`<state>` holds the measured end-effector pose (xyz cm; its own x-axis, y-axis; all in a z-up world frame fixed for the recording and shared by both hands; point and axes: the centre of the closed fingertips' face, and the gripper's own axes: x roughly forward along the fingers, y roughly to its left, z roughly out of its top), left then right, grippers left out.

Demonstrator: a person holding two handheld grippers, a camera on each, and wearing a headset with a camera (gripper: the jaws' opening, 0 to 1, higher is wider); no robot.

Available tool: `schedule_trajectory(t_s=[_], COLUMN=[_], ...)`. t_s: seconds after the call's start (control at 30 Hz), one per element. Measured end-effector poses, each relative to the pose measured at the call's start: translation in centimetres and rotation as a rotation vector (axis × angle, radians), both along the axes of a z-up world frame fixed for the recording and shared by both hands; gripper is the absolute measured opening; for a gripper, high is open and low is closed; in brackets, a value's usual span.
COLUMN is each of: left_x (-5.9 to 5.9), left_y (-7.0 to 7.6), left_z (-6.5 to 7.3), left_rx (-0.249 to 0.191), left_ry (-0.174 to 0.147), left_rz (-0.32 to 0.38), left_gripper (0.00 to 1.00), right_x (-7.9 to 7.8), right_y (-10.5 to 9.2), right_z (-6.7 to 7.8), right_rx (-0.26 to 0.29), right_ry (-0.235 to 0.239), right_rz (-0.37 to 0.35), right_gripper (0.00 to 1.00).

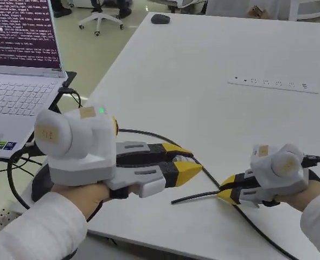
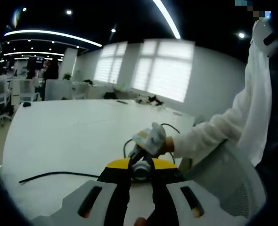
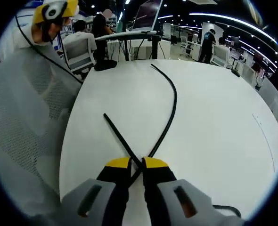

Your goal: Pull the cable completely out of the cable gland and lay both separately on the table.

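Note:
My left gripper (image 1: pixel 191 164) hangs above the table's front left, shut on a small grey cable gland (image 2: pixel 140 168) that sits between its yellow tips (image 2: pixel 141 175). The gland is off the cable. A thin black cable (image 1: pixel 195 196) lies on the white table (image 1: pixel 203 81) with its free end pointing left. My right gripper (image 1: pixel 225 195) rests low at the front right, shut on that cable (image 3: pixel 121 136) a short way from the end. At the jaws (image 3: pixel 136 165) it crosses a longer curved black cable (image 3: pixel 172 103).
An open laptop (image 1: pixel 19 92) stands on the left, with black leads (image 1: pixel 19 179) looping below it. A flush socket strip (image 1: pixel 271 84) is set into the table at the right, and a mouse (image 1: pixel 160 19) lies at the far edge. The table's front edge (image 1: pixel 165 238) is close.

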<state>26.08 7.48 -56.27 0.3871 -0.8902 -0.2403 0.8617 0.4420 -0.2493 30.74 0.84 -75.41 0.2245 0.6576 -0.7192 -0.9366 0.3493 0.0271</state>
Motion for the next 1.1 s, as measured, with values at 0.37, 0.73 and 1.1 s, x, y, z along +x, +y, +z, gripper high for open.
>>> schedule_trajectory(t_s=[0.37,0.73,1.1], left_x=[2.5,7.0,7.5], left_y=[-0.7,-3.6,-4.6], left_z=[-1.4,-8.9,-15.6], left_rx=[0.020,0.030,0.158], left_ry=[0.032,0.061,0.080], left_rz=[-0.063,-0.109,-0.136], left_gripper=[0.17,0.17,0.17], right_x=[-1.1,-3.9,-8.2], right_y=[-1.1,-6.5,-11.5], right_z=[3.9,8.8,8.0], right_rx=[0.132,0.239,0.271], right_ry=[-0.007,-0.079,-0.046], right_rz=[-0.051,-0.253,-0.464], right_gripper=[0.23,0.26,0.26])
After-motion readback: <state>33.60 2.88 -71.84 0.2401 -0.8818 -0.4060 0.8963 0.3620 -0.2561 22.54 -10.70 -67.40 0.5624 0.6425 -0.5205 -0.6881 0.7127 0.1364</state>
